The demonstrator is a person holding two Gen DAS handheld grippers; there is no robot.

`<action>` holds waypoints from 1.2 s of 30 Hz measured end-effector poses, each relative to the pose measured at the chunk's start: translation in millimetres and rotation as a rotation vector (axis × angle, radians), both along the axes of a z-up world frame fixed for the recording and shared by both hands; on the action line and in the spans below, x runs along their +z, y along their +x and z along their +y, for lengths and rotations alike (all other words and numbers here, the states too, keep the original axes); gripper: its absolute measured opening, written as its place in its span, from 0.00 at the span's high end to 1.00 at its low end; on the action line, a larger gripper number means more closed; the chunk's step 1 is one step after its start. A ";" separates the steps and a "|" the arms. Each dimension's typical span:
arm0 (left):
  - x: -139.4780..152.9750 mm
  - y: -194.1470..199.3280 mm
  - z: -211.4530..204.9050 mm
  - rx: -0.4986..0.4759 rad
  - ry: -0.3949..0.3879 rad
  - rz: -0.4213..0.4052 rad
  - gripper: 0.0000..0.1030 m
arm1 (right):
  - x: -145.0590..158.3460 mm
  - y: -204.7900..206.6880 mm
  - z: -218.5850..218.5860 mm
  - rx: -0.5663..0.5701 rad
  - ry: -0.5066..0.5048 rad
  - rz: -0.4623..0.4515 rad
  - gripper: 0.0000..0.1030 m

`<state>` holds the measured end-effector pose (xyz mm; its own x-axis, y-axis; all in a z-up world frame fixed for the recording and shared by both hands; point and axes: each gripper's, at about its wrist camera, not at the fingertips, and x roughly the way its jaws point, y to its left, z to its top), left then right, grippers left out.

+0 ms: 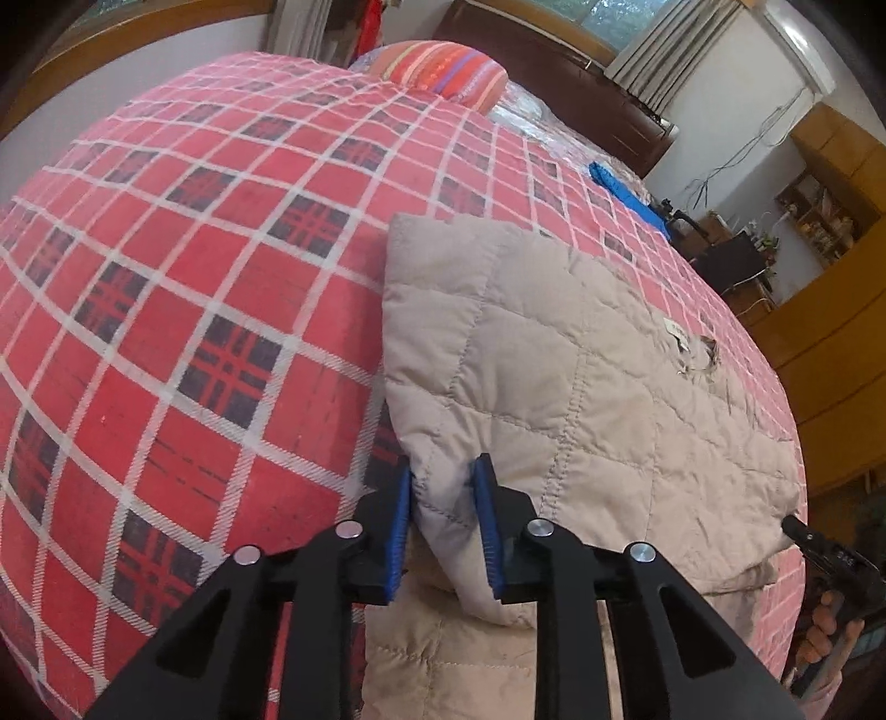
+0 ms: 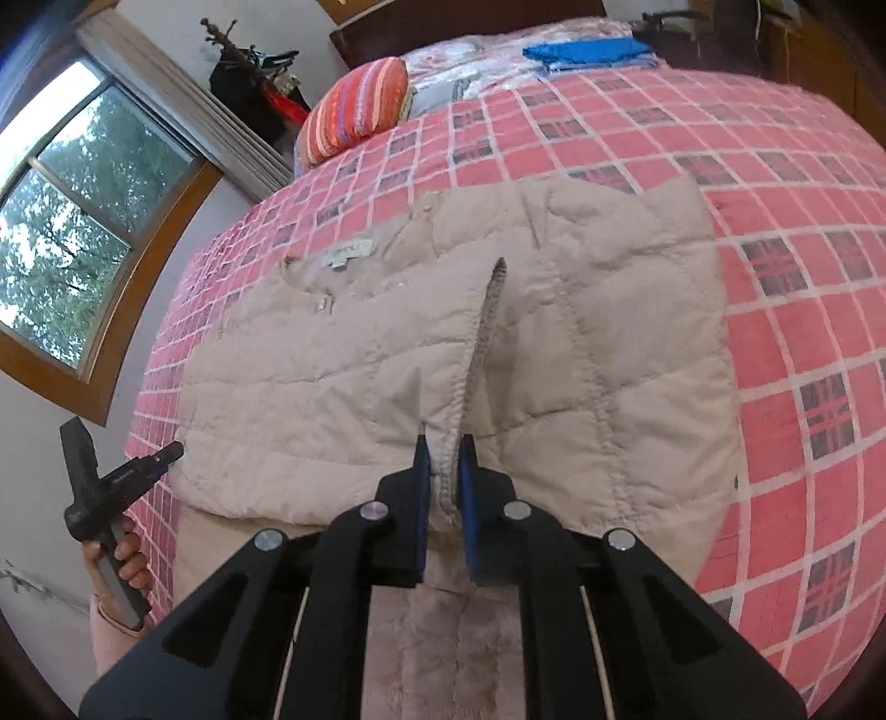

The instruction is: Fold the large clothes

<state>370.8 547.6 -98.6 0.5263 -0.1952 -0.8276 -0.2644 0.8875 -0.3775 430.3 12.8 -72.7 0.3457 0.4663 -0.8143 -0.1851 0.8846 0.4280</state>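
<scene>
Left wrist view showed, nearest to the lens, the left claw [image 1: 443,520] with its blue pads closed down on a bunched corner of the beige quilted padded jacket [image 1: 581,376]; the pads were not fully together, because the thick cloth filled the gap. In the right wrist view the right claw [image 2: 444,487] stood almost shut, pinching the stitched front edge of the same jacket near its hem.

The jacket lay spread on the bed with the red checked cover [image 1: 194,249], its near part hanging a little over the bed's edge. I judged the task to be at an early stage: one side seemed already turned over the body, but the garment was still wide and long, so at least the fold of the hem toward the collar was left to do.

Only the right wrist view showed the collar with its white neck label [image 2: 346,253], the open front slit and the window [image 2: 72,221]. Only the left wrist view showed the wooden cupboard [image 1: 830,166]. Farther away, both views showed the striped orange pillow [image 2: 360,108] and a folded blue cloth [image 2: 587,54] near the headboard.
</scene>
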 end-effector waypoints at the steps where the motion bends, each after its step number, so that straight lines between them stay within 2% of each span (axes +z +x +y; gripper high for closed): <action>1: -2.1 0.8 -0.2 0.001 0.005 0.004 0.78 | -6.8 1.2 1.6 0.000 -0.026 0.019 0.91; 3: -7.0 2.8 -3.2 -0.002 0.027 0.009 0.77 | -23.1 3.3 7.9 -0.002 -0.084 0.060 0.91; 6: -6.8 2.5 -7.9 -0.011 0.063 0.008 0.76 | -33.1 2.7 13.7 0.001 -0.105 0.076 0.91; 10: 8.8 -8.3 -5.7 -0.014 0.090 -0.005 0.71 | -13.3 -5.0 11.6 -0.010 -0.118 0.044 0.83; 13: 27.7 -25.7 -5.6 -0.015 0.122 -0.038 0.70 | 13.9 -20.8 8.4 -0.034 -0.145 -0.033 0.83; 16: 38.8 -38.1 -17.1 -0.051 0.077 -0.056 0.69 | 29.4 -32.3 15.2 0.000 -0.122 -0.064 0.83; 20: 42.4 -36.2 -47.4 -0.109 0.059 -0.067 0.68 | 28.1 -35.2 44.8 0.069 -0.113 -0.048 0.83; 23: 31.1 -24.6 -63.8 -0.121 0.071 -0.036 0.68 | 14.9 -27.6 62.4 0.079 -0.147 -0.007 0.83; 28: -2.0 -10.9 -69.9 -0.135 0.066 0.032 0.68 | -17.3 -18.3 67.0 0.069 -0.186 0.076 0.84; 31: -9.3 -10.0 -65.0 -0.131 0.025 0.032 0.68 | -25.4 -16.8 67.5 0.069 -0.172 0.076 0.84; 35: 4.5 -23.8 -61.0 -0.119 0.004 0.028 0.67 | -7.9 -24.7 50.8 0.061 -0.082 0.064 0.80; 36: 13.3 -33.9 -60.8 -0.129 0.009 0.011 0.61 | -0.6 -32.3 46.0 0.072 -0.060 0.046 0.77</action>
